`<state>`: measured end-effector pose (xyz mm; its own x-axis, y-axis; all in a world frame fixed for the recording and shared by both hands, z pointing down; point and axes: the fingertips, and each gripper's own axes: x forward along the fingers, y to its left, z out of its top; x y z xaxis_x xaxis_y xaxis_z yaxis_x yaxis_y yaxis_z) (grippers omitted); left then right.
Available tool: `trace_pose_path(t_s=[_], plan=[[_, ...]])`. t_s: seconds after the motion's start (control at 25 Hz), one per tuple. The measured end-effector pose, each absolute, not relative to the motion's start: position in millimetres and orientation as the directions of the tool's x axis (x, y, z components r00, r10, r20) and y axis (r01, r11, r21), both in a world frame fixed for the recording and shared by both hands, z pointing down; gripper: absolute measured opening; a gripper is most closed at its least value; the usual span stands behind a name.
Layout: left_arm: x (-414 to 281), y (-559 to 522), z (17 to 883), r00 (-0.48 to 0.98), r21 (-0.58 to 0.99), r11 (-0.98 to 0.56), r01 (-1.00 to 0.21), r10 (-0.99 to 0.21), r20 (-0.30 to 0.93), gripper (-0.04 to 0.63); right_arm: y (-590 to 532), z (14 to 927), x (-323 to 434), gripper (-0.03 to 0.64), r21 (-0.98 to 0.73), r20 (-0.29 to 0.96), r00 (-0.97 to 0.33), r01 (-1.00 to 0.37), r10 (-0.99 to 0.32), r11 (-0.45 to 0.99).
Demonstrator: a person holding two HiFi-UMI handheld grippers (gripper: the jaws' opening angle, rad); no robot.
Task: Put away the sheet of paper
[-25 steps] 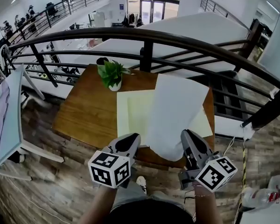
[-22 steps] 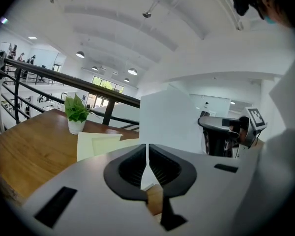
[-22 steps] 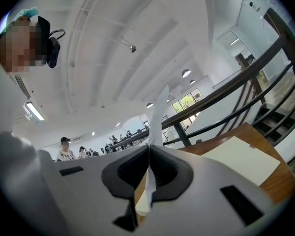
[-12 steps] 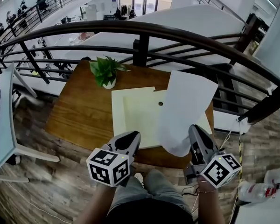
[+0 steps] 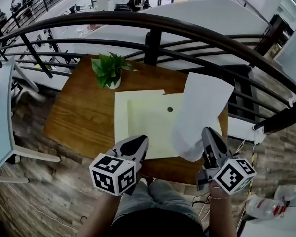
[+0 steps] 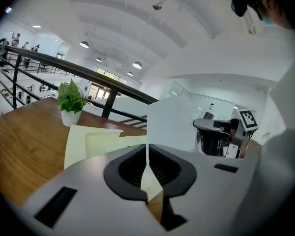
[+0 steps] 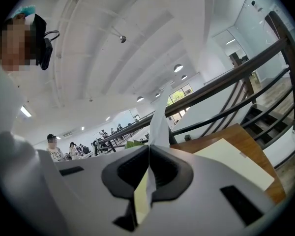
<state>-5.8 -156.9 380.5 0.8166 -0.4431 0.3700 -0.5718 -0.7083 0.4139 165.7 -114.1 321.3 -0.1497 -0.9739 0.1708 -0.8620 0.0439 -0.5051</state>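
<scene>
Head view: nearest, the right gripper (image 5: 206,132) is clamped on the lower edge of the sheet of paper (image 5: 200,111), raised above the table (image 5: 84,117). The left gripper (image 5: 137,141), jaws together, holds nothing. Beyond lies a pale yellow folder (image 5: 140,125). Pickup is done; stowing apparently remains.

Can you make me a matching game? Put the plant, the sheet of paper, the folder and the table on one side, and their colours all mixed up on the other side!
Things:
1. plant
2. sheet of paper
3. folder
4. table

Colours:
A. pale yellow
B. brown
C. white
D. green

Right pairs: 1-D, 2-C, 3-A, 4-B.
</scene>
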Motion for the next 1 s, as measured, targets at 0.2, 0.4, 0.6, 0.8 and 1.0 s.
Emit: trace_pose_path(t_s=[0.2,0.4,0.6,0.8,1.0], plan=[[10.2,-168.1,385.1,0.804,0.427,-0.684,-0.592,-0.459,0.379,0.029,-130.3,334.6,178.3,0.031,-0.521,0.198,-0.182,-0.852,-0.963,0.054],[20.2,-175.3,392.7,0.786,0.431,-0.661,-0.615,-0.471,0.400,0.029,-140.7,347.5,190.8,0.031,-0.533,0.224,-0.208,-0.844,-0.952,0.058],[29.5,-181.3,399.8,0.774,0.440,-0.639,-0.631,-0.477,0.416,0.029,-149.8,361.1,201.9,0.031,-0.554,0.255,-0.227,-0.831,-0.940,0.050],[39.6,-189.3,408.1,0.766,0.451,-0.622,-0.640,-0.475,0.432,0.028,-159.7,376.9,209.1,0.031,-0.560,0.292,-0.250,-0.827,-0.923,0.047],[47.6,-196.9,414.2,0.760,0.454,-0.613,-0.647,-0.471,0.448,0.029,-163.2,397.0,217.4,0.031,-0.566,0.352,-0.255,-0.824,-0.901,0.012]])
